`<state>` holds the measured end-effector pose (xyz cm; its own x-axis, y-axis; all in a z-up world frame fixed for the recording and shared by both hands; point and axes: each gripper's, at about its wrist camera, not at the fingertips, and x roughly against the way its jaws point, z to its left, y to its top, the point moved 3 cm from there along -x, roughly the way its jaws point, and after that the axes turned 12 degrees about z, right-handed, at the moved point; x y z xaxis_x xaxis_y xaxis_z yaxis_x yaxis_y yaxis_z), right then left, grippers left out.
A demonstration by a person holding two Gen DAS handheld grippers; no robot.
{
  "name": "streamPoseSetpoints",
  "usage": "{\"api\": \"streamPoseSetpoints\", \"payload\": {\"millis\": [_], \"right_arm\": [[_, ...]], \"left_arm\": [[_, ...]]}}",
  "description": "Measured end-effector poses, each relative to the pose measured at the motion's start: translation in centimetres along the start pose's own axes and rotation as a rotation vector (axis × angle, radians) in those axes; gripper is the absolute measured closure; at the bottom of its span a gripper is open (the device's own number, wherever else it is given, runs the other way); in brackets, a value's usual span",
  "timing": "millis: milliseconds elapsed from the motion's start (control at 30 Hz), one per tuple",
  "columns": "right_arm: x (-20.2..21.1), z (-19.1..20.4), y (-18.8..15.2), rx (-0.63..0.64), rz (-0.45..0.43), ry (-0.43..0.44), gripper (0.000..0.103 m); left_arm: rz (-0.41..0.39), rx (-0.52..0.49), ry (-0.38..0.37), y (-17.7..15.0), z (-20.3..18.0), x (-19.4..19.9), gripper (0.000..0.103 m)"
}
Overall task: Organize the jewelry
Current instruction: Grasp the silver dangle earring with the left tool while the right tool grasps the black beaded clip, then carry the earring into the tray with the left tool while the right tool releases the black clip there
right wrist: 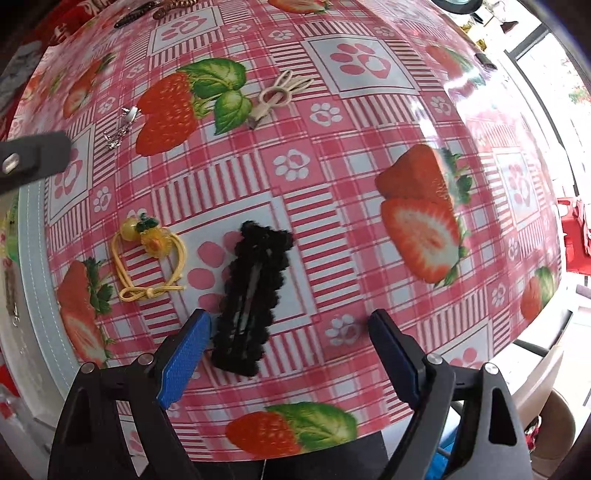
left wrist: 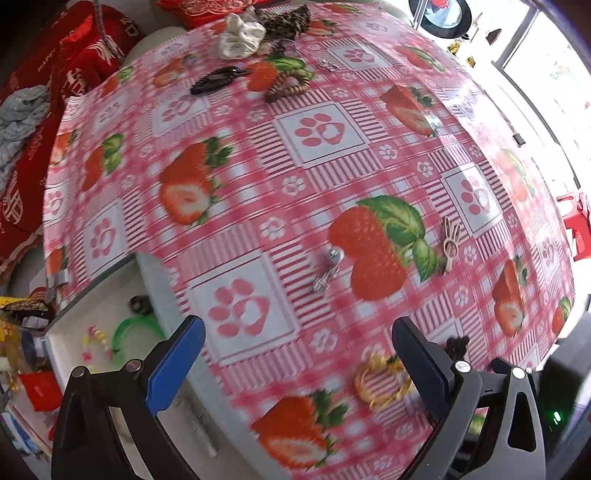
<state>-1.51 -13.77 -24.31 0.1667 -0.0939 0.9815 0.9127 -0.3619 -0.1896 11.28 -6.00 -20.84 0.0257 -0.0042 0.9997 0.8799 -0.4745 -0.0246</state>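
My right gripper (right wrist: 288,339) is open and empty above a black fuzzy hair clip (right wrist: 251,299), which lies near its left finger. A yellow hair tie (right wrist: 151,258), a beige rabbit clip (right wrist: 277,96) and a silver earring piece (right wrist: 120,129) lie on the strawberry tablecloth (right wrist: 332,221). My left gripper (left wrist: 299,350) is open and empty over the cloth beside a white box (left wrist: 92,325) holding a green bangle (left wrist: 127,328) and small pieces. In the left wrist view the yellow tie (left wrist: 380,380), silver piece (left wrist: 328,269) and beige clip (left wrist: 450,243) show too.
Far across the table lie a black clip (left wrist: 218,79), a brown striped clip (left wrist: 284,86), a white scrunchie (left wrist: 240,37) and a leopard scrunchie (left wrist: 288,20). Red fabric (left wrist: 55,92) is piled left of the table. The table edge runs along the right and bottom.
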Motion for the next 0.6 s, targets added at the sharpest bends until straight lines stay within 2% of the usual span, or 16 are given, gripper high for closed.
{"api": "streamPoseSetpoints", "payload": {"millis": [100,167,200,233,300,333,367,433,467,533,600], "right_arm": [[0.2,-0.6,0.1,0.015,-0.001,0.002,0.025],[0.2,-1.0,0.1,0.026,-0.001,0.001,0.03],[0.2,-1.1,0.0,0.036,-0.003,0.0,0.032],[0.2,-1.4,0.1,0.047,-0.005,-0.001,0.035],[0.4,-1.4,-0.1,0.068,-0.009,-0.004,0.042],[0.5,-1.3,-0.2,0.079,-0.01,-0.006,0.048],[0.8,-1.5,-0.4,0.087,-0.01,-0.006,0.058],[1.1,-1.1,-0.3,0.115,-0.017,-0.006,0.071],[1.3,-0.8,-0.5,0.119,-0.012,-0.009,0.071],[1.7,-0.8,0.0,0.11,-0.007,0.014,0.071],[2.1,-1.3,0.4,0.09,-0.006,0.086,0.072]], "left_arm": [[0.015,-0.005,0.013,1.1,-0.6,-1.2,0.007],[0.023,-0.002,0.012,1.8,-0.9,-2.1,0.007],[0.025,-0.002,0.011,2.1,-1.1,-2.4,0.012],[0.028,-0.003,0.015,2.3,-1.2,-2.7,0.021],[0.053,-0.008,0.012,2.7,-1.4,-3.6,0.024],[0.058,-0.007,0.011,2.8,-1.5,-3.9,0.029],[0.055,-0.01,0.005,2.8,-1.6,-4.0,0.029],[0.047,-0.026,-0.01,2.9,-2.0,-3.8,0.042],[0.042,-0.037,-0.013,2.9,-2.2,-3.7,0.049],[0.039,-0.059,-0.019,2.9,-2.6,-3.5,0.083],[0.049,-0.053,-0.048,2.9,-2.7,-3.4,0.085]]}}
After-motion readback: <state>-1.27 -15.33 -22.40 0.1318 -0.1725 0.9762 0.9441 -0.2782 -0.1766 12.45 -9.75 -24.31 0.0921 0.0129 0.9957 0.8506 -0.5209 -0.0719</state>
